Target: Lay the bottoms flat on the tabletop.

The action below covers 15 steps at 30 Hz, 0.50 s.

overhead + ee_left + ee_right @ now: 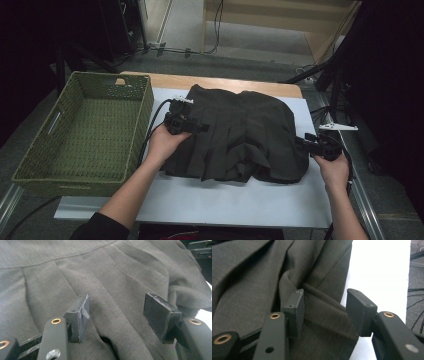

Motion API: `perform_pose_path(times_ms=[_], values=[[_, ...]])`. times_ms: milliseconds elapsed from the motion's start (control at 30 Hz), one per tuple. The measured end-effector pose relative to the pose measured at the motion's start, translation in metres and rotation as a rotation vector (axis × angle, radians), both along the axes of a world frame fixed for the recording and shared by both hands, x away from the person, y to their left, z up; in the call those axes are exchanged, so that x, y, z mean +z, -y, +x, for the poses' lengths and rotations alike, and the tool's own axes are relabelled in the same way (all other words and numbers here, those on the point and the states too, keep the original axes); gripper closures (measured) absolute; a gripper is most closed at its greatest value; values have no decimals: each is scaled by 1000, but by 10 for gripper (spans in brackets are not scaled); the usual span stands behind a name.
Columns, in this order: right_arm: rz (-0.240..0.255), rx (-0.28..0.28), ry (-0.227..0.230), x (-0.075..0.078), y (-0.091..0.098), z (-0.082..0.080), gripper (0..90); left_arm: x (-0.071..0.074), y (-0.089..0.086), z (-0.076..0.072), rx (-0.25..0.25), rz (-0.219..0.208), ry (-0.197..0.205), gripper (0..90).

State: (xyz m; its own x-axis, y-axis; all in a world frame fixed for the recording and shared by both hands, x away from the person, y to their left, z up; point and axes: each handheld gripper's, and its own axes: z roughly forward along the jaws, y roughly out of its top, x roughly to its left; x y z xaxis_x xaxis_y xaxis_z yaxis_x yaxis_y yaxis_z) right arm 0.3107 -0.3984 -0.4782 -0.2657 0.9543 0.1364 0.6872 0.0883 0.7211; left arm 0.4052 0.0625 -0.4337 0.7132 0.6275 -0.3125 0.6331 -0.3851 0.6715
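Observation:
A dark grey pleated garment [240, 135] lies spread and partly rumpled on a white board [225, 200]. My left gripper [202, 127] is at the garment's left side, pointing right over it. In the left gripper view the left gripper [117, 312] stands open just above the pleated cloth [112, 277], pads apart and not pressing. My right gripper [300, 142] is at the garment's right edge, pointing left. In the right gripper view the right gripper [324, 310] is open, and a raised fold of the cloth [249, 277] runs between its pads without being pinched.
A green woven basket [30, 165] with nothing in it stands at the left, close beside the board. A wooden table edge [225, 82] shows behind the garment. Stands and cables crowd the floor at the right [340, 115].

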Motion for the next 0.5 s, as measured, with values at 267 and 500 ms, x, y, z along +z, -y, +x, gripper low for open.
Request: perform_pose_path(times_ms=[267,500], values=[[-2,22,-29,-11,-3,-5,373,-5,-2,-9,-13,13,4,388],[-18,45,-57,-28,-12,-4,254,-8,1,-17,-39,17,22,388]])
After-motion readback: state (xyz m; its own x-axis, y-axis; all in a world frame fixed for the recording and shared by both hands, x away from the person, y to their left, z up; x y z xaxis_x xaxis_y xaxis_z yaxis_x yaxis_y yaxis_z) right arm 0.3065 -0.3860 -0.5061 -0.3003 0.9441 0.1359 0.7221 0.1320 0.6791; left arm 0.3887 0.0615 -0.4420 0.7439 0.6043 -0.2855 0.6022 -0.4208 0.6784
